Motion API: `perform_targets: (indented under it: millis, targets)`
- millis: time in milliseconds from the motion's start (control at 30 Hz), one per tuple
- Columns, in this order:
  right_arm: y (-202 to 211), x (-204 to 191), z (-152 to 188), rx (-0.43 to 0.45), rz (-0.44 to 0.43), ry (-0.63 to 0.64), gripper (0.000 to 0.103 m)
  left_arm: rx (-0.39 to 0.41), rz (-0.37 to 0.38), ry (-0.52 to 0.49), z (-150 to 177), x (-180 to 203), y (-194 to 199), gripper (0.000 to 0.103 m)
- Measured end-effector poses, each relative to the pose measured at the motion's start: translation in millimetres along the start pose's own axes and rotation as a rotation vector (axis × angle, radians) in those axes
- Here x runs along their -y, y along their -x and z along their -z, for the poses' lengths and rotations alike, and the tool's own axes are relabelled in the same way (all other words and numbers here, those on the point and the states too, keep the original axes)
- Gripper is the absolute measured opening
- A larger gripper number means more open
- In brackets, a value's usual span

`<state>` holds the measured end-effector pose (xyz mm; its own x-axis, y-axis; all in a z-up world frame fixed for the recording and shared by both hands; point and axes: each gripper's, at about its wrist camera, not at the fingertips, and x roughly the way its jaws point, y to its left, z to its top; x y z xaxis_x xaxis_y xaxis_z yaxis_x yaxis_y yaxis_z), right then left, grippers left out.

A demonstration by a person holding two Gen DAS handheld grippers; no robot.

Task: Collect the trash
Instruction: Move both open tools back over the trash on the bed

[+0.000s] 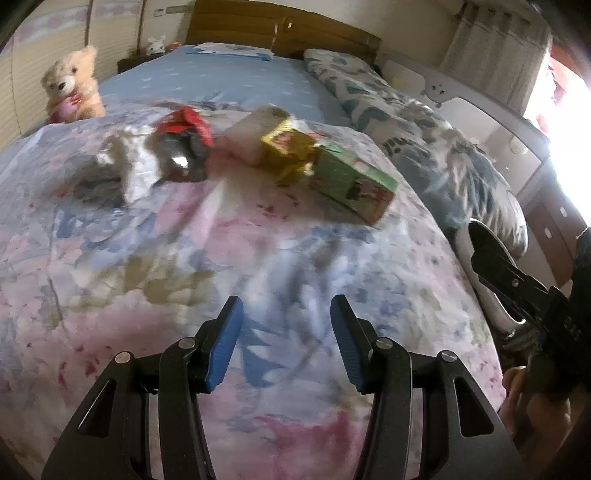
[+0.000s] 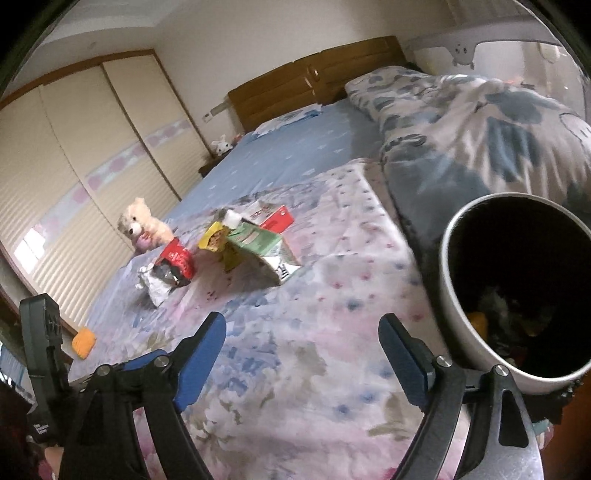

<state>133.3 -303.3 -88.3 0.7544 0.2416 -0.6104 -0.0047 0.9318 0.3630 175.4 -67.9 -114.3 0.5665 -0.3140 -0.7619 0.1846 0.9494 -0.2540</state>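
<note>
The left tongs hang released over the flowered bedspread, blue pads parted with only fabric between them. The right tongs stand wider, likewise spread over the bedspread and gripping nothing. In the left wrist view the right tongs show as a black shape at the right edge; in the right wrist view the left tool appears at the lower left.

Just to the right of the right tongs sits a bin with a pale rim and a dark inside — scraps of rubbish, one of them orange-yellow, lie at its bottom.

The remaining trash lies in a cluster further up the bed, well apart from both tongs. From the left wrist view, left to right: a crumpled silver wrapper, a red packet with a dark, shiny lining, a yellow-gold packet, and a green carton touching the yellow one. A white wad lies just behind the yellow packet. The right wrist view adds a red-and-white box behind the green carton.

Beyond the cluster a cream teddy bear sits at the left edge of the bed. A rumpled blue-and-white quilt runs along the right side, up to the wooden headboard — cream wardrobe doors line the far wall.
</note>
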Motion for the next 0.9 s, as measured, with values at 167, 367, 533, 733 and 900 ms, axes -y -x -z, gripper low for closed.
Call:
perform_targets:
  millis: [167,367,533,733,900]
  targets:
    - [-16,-11,-3,-0.025,-0.012,0.020,0.086,0.000,-0.021,0.026,-2,-16,-1,0.050]
    - [-34,-20,-5,-0.056,-0.023,0.036,0.087,-0.003,-0.046,0.053,-5,-33,-4,0.050]
    - [-48,-25,-9,-0.073,-0.028,0.054,0.087,0.010,-0.072,0.063,-10,-44,-6,0.060]
    - [-62,-27,-18,-0.078,-0.040,0.059,0.087,0.015,-0.099,0.095,-22,-63,-10,0.061]
    - [-76,-27,-26,-0.092,-0.039,0.070,0.088,0.022,-0.127,0.125,-37,-83,-15,0.063]
